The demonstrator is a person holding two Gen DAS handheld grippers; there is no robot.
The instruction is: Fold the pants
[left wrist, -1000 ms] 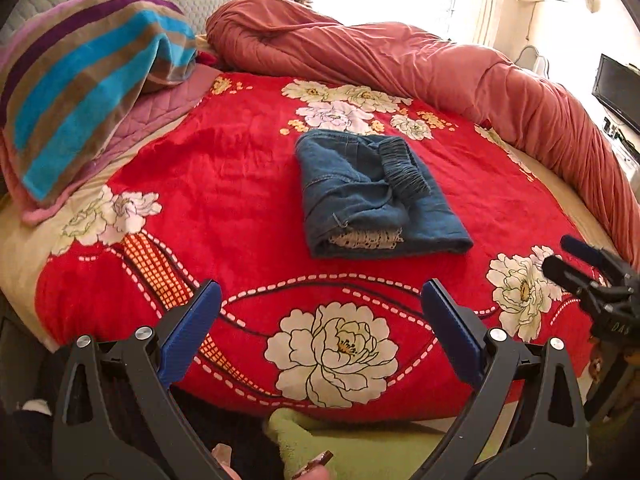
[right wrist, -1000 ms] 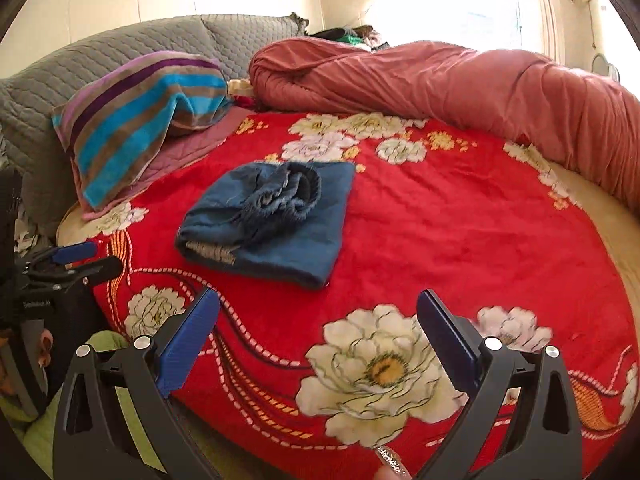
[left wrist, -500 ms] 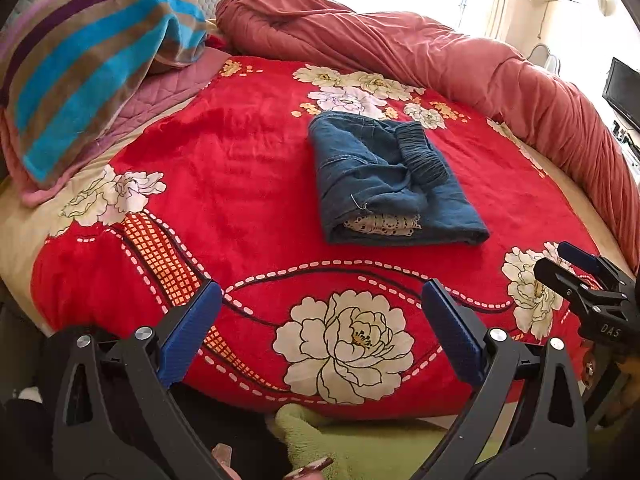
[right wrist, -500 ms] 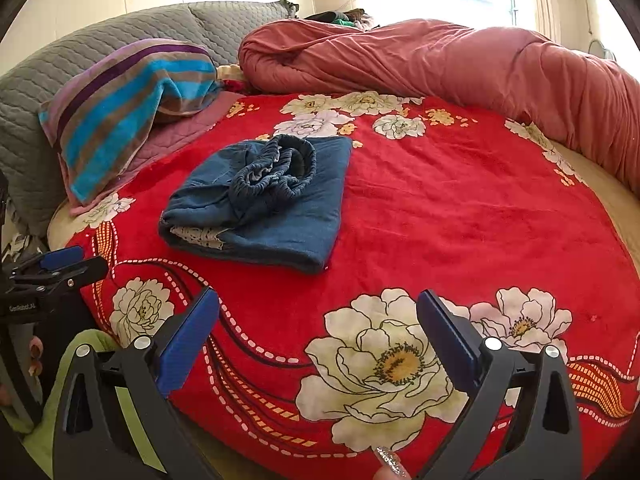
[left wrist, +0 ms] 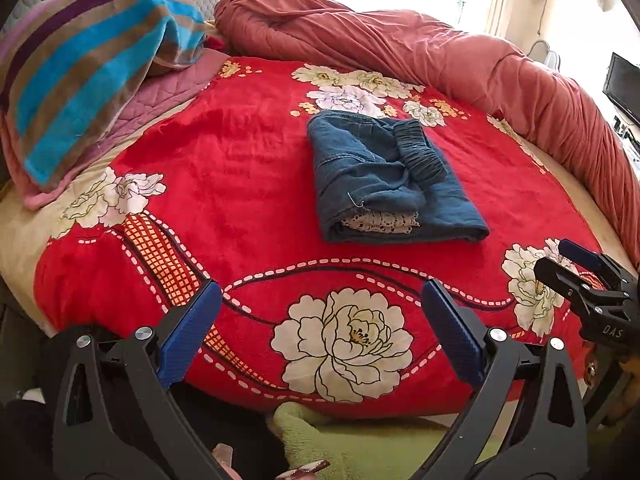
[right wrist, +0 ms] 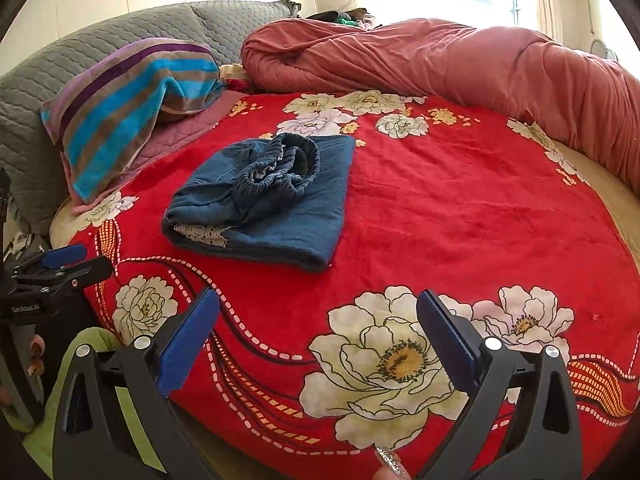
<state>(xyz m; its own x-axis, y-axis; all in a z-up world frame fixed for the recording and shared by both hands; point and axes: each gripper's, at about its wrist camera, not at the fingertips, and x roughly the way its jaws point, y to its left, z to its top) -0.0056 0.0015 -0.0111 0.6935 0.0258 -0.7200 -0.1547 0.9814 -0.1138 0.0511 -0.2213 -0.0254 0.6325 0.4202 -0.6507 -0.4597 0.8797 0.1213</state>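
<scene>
Blue denim pants [left wrist: 384,182] lie folded into a compact rectangle on the red floral blanket [left wrist: 248,184], with the gathered waistband on top and a strip of white lace showing at the near edge. In the right wrist view the same pants [right wrist: 268,200] sit left of centre. My left gripper [left wrist: 322,340] is open over the blanket's near edge, well short of the pants, nothing between its blue pads. My right gripper [right wrist: 318,338] is also open and empty, hovering over a large white flower print. Each gripper shows at the side of the other's view.
A striped blue, brown and purple pillow [left wrist: 80,72] leans at the left on a grey quilted headboard [right wrist: 72,64]. A rolled rust-red duvet [left wrist: 440,52] runs along the far and right edge. A green cloth [left wrist: 360,440] lies below the bed edge. A dark screen [left wrist: 624,84] stands far right.
Both grippers have drawn closer to the bed and slightly higher, so the pants appear larger and nearer. The pants themselves have not moved. Both stay open.
</scene>
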